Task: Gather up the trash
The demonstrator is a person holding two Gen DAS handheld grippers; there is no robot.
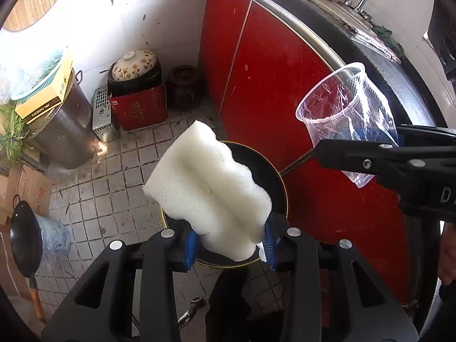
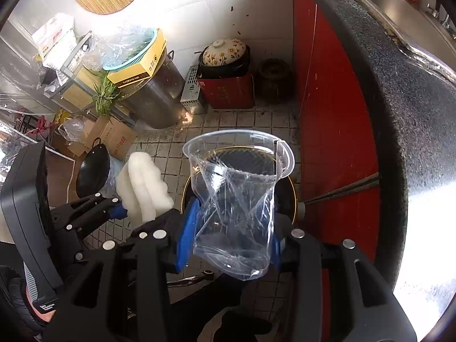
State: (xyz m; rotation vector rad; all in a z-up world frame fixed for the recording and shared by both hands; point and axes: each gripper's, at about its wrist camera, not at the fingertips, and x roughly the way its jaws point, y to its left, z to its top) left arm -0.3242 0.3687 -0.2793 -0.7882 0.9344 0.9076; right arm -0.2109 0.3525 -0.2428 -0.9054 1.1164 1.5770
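Landmark: black bin w/ gold rim, on tiled floor just beside red cupboard front.

Left of bin: steel pot, yellow box on top, cardboard, a wok leaning on a blue bucket. No loose trash made out on the floor tiles there, tho clutter hides plenty.

Over bin, left side: left tongs clamped on white foam block, blue pads pressing both sides near its lower end. Foam up in the air, above bin's near-left rim, not yet inside. Same seen from the right cam: foam beside the bin's left edge.

Over bin, centre/right: right tongs gripping crumpled clear plastic cup, walls squashed in between the pads, mouth pointing away. Cup hangs directly above the bin opening, which shows thru the plastic. From left cam, cup sits up-right of bin, in front of red cupboard.

Right of bin: dark counter edge, sink rim and tap beyond.

Progress, as a guess: pick-up of both items done, carry to bin about done. Left: let go of both so they drop in. Cup looks lined up; foam prob needs a nudge toward bin centre first. Bin contents not visible, so earlier items can't tell.
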